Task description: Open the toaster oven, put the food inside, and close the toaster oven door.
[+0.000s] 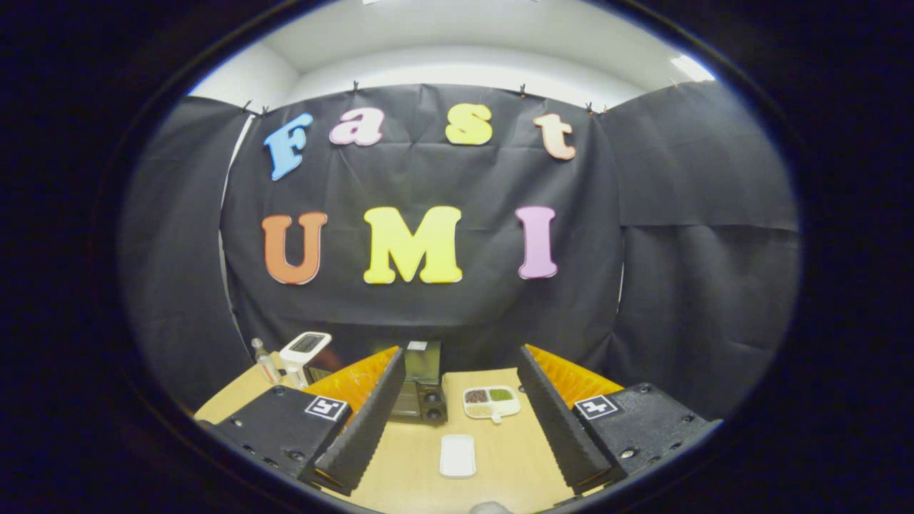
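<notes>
A small dark toaster oven (420, 391) stands at the far side of the wooden table (510, 457), partly behind my left finger; its door looks closed. To its right lies a white divided dish (492, 403) holding brown, green and pale food. A white rectangular tray (458, 455) rests on the table between my fingers, nearer than the oven. My gripper (457, 417) is held high above the table, open wide, with nothing between its fingers.
A white device with a dark screen (305, 350) and a small clear bottle (265, 365) stand at the table's far left corner. Black cloth walls close the booth behind and on both sides of the table.
</notes>
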Motion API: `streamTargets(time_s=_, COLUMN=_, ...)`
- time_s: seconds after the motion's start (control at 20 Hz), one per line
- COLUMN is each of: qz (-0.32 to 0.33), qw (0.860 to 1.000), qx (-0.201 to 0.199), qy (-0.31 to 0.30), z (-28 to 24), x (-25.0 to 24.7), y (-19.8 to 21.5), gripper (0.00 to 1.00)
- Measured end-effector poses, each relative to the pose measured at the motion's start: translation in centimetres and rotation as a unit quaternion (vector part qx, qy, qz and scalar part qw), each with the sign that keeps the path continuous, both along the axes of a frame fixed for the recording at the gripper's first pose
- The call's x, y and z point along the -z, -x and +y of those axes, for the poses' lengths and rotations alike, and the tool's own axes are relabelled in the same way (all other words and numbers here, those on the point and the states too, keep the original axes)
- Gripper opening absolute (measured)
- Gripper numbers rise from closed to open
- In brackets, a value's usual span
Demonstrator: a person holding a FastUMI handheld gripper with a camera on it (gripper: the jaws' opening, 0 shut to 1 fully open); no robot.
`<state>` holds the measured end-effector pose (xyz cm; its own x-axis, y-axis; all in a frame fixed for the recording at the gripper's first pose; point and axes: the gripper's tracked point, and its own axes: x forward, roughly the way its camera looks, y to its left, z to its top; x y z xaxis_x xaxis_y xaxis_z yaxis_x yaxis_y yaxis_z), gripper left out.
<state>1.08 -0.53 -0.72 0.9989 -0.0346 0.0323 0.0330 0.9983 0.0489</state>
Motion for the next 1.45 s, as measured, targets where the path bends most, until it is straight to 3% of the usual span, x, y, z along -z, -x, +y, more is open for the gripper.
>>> streamTargets(time_s=0.25, qz=-0.037, qw=0.999, qx=-0.028, qy=-0.001, z=-3.3, x=-3.6, y=2.8, gripper=1.00)
streamTargets(time_s=0.6, qz=-0.030, qw=0.998, qx=-0.057, qy=0.002, z=-4.6, x=-2.8, y=3.3, gripper=1.00)
streamTargets(time_s=1.45, qz=-0.016, qw=0.999, qx=-0.042, qy=0.000, z=-6.4, x=-1.7, y=2.9, gripper=1.00)
